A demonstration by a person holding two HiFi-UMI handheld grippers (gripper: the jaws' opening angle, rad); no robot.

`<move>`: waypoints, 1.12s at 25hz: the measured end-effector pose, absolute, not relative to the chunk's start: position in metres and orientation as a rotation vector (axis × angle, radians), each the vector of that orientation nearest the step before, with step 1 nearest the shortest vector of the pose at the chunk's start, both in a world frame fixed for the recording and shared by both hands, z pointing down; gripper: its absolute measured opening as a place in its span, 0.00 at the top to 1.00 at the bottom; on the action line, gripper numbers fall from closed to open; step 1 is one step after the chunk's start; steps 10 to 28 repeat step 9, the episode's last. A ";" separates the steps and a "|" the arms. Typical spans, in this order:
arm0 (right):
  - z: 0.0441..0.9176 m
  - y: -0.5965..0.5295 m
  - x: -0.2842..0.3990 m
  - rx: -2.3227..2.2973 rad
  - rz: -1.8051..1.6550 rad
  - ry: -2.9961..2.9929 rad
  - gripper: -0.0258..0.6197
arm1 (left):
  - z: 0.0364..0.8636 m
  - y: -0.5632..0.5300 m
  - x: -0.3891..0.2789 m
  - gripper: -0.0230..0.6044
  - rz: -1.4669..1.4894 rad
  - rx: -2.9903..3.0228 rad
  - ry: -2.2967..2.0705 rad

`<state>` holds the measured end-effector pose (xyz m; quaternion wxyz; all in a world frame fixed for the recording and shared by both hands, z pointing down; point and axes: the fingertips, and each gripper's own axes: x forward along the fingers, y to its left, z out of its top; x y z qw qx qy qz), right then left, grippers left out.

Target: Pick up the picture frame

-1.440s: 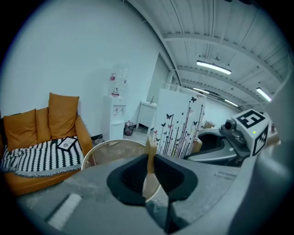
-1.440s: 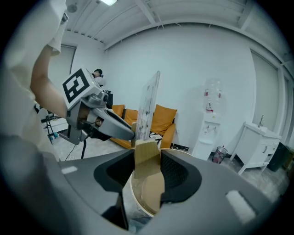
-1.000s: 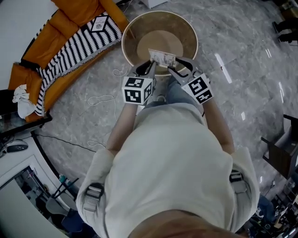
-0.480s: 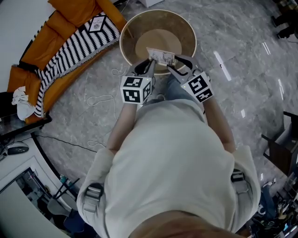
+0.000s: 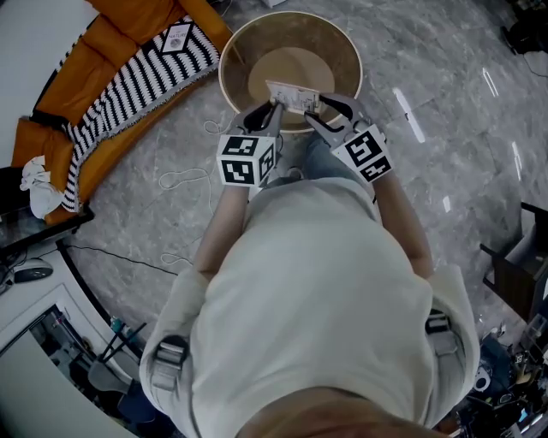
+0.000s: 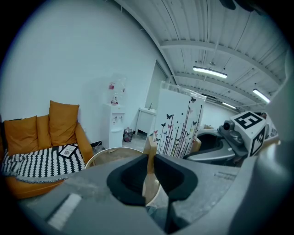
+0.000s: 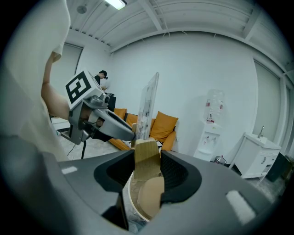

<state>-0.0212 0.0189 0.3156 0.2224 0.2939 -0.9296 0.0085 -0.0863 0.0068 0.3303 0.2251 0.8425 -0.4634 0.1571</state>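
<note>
The person's pale top (image 5: 317,291) filled the near field of the head view, both forearms reaching forward. The left gripper (image 5: 272,111) and right gripper (image 5: 320,109) were side by side just past the torso, marker cubes facing up, their tips converging on one object.

The frame (image 5: 293,96) was held between them, upright, over the near part of the tub (image 5: 228,62). It was a clear panel printed with butterflies and stems, set in a wooden foot.

Left gripper view: jaws nearly together, clamped on the thin wooden edge at the frame's left end. The panel rose to the right of the pads. Grip confirmed.

Right gripper view: jaws set wider, both pads pressed on the broad wooden foot at the frame's right end. The panel stood edge-on above the foot. Grip confirmed.

The tub was round, light wood, and showed below the foot in the right gripper view. It stood on a grey marbled floor (image 5: 445,111). A white cord (image 5: 184,183) lay looped on the floor left of the grippers.

Farther left, an orange sofa (image 5: 128,19) stood against the wall with a black-and-white striped blanket (image 5: 141,90) over its seat. A white dispenser (image 6: 115,125) stood at the far wall, beyond the sofa.
</note>
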 end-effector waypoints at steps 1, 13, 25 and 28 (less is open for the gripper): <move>0.316 0.018 -0.022 0.811 0.024 -2.568 0.68 | 0.330 0.006 -0.087 0.89 0.434 2.323 -1.279; 0.316 0.010 -0.029 0.802 0.037 -2.565 0.68 | 0.330 -0.002 -0.094 0.89 0.427 2.313 -1.272; 0.316 0.010 -0.029 0.802 0.037 -2.565 0.68 | 0.330 -0.002 -0.094 0.89 0.427 2.313 -1.272; 0.316 0.010 -0.029 0.802 0.037 -2.565 0.68 | 0.330 -0.002 -0.094 0.89 0.427 2.313 -1.272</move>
